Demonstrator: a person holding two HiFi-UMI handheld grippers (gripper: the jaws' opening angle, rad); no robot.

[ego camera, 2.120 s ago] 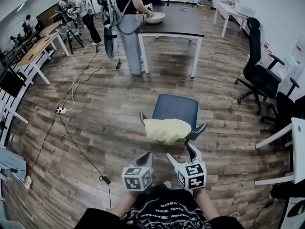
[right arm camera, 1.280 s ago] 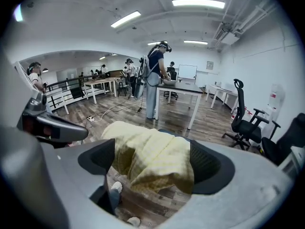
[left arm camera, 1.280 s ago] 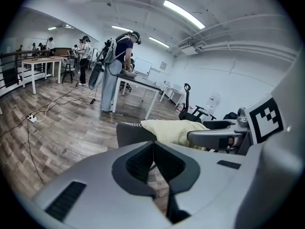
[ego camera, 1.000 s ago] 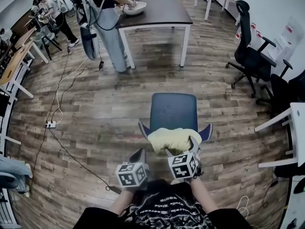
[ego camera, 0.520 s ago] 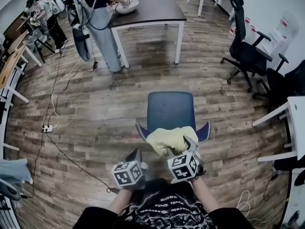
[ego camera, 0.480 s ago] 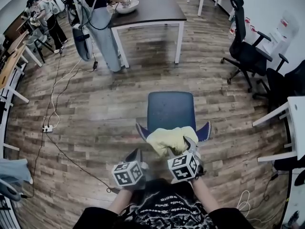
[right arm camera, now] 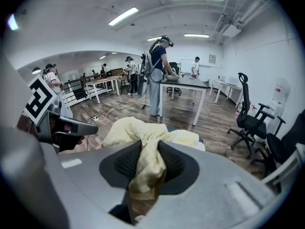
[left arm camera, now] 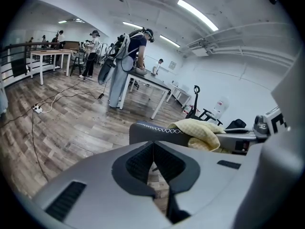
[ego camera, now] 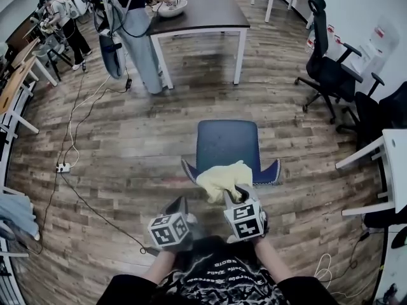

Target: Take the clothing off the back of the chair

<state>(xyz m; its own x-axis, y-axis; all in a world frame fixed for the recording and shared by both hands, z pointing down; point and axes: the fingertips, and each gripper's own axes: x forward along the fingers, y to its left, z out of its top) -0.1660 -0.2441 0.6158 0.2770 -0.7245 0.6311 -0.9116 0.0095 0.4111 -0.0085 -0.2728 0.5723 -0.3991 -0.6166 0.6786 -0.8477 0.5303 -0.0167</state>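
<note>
A pale yellow piece of clothing [ego camera: 221,176] lies bunched over the back of a blue-grey chair [ego camera: 227,143] just in front of me. My right gripper [ego camera: 240,194] has its jaws closing, and a fold of the clothing [right arm camera: 139,128] is pinched between its pads [right arm camera: 125,162]. To the left of the chair back, my left gripper [ego camera: 180,204] holds nothing, its jaws together. In the left gripper view the chair back [left arm camera: 152,133] with the clothing [left arm camera: 200,130] draped on it sits beyond my shut left gripper [left arm camera: 153,147].
A person stands at a dark table [ego camera: 203,11] at the far end. Black office chairs [ego camera: 331,68] stand to the right, next to a white desk [ego camera: 391,176]. Cables and a power strip [ego camera: 62,168] lie on the wood floor at left.
My right gripper's jaws, open around the clothing a second ago, have closed on a fold of it. The clothing now looks gathered toward that gripper. My left gripper has stayed put.
</note>
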